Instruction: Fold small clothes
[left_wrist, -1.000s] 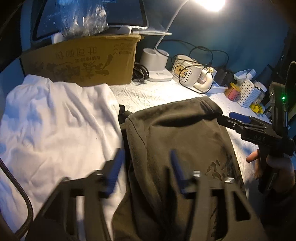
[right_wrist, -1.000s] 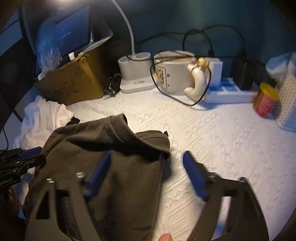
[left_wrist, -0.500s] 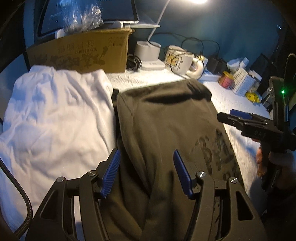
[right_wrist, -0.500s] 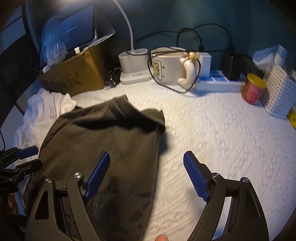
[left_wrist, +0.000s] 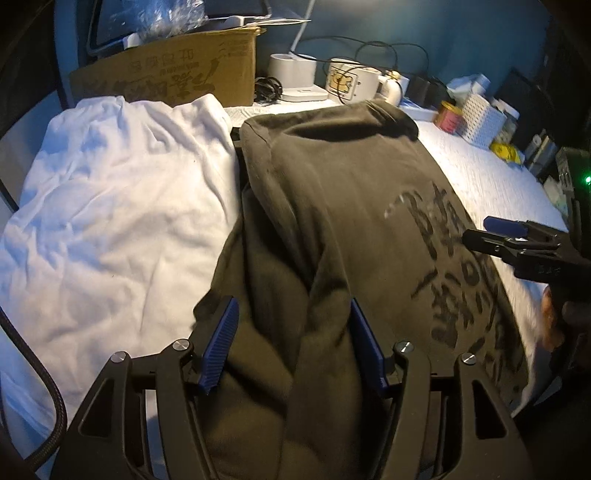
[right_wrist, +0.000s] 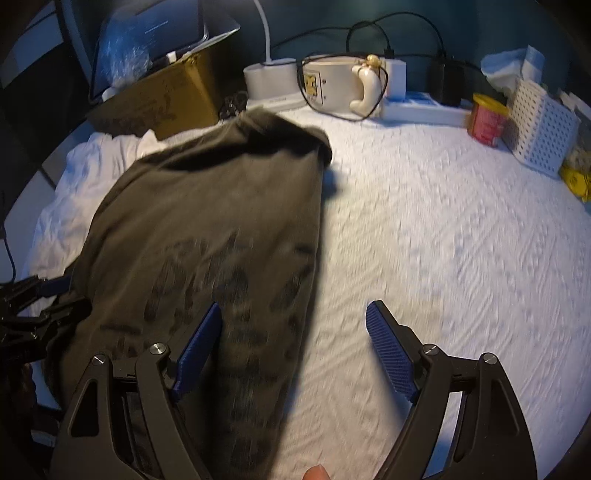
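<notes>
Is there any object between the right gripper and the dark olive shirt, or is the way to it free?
Nothing visible stands in the way. The right gripper has its jaws open directly above the right edge of the dark olive shirt, with only the bare white bedcover beside it. The red can stands far back.

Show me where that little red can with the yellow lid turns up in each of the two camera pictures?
Left wrist view: the red can sits far back, right of centre, just left of the white perforated basket.
Right wrist view: the red can is at upper right, again just left of the white perforated basket.
Shared landmark: the white mug with a cartoon print, at the back.
</notes>
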